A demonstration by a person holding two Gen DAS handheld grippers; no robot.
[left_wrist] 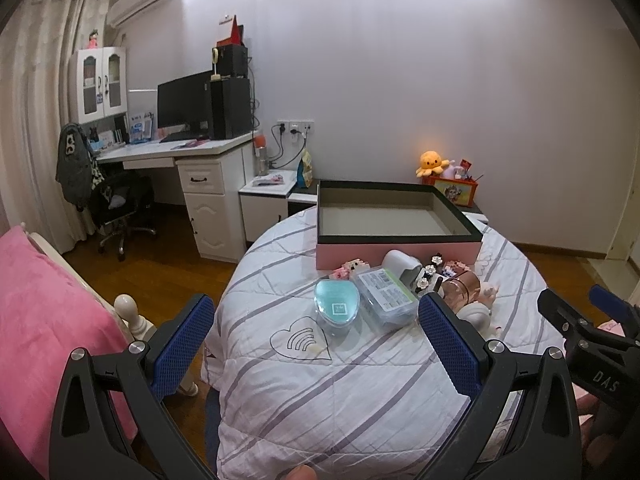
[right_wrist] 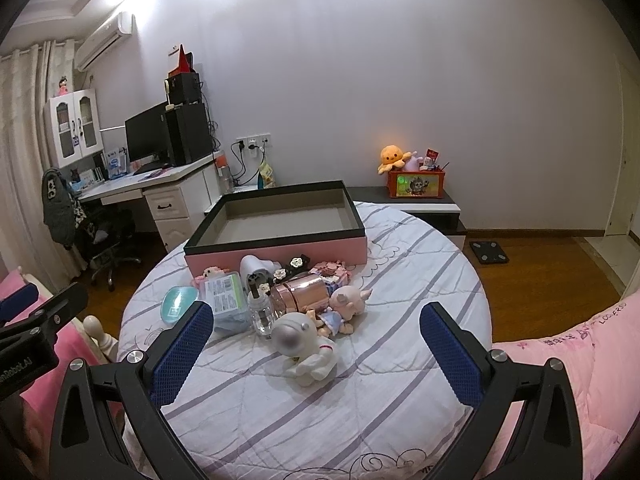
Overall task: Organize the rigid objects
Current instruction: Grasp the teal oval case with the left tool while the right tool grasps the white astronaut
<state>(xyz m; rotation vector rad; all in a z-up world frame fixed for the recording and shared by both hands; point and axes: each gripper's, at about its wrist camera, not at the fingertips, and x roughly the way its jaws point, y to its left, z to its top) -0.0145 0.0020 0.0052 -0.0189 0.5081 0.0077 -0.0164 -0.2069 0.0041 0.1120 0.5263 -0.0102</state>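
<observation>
An empty pink box with a black rim [left_wrist: 396,254] [right_wrist: 280,250] sits at the far side of a quilt-covered round surface [left_wrist: 320,392] [right_wrist: 360,392]. Small objects cluster in front of it: a teal heart-shaped case [left_wrist: 337,307] [right_wrist: 178,303], a clear packet [left_wrist: 386,296] [right_wrist: 226,296], a rose-gold cylinder [left_wrist: 464,286] [right_wrist: 306,293], a white astronaut figure [right_wrist: 306,350], a pink-haired doll [right_wrist: 344,306] and a small glass bottle [right_wrist: 262,314]. My left gripper [left_wrist: 316,338] hovers open just short of the teal case. My right gripper [right_wrist: 316,342] hovers open around the astronaut figure without touching it.
A white desk [left_wrist: 192,156] with monitor and an office chair [left_wrist: 120,204] stand at the left. A low cabinet carries an orange toy crate [right_wrist: 416,184] and plush. A pink bed [left_wrist: 44,320] lies left, a pink quilt [right_wrist: 580,364] right, a scale [right_wrist: 489,252] on the wooden floor.
</observation>
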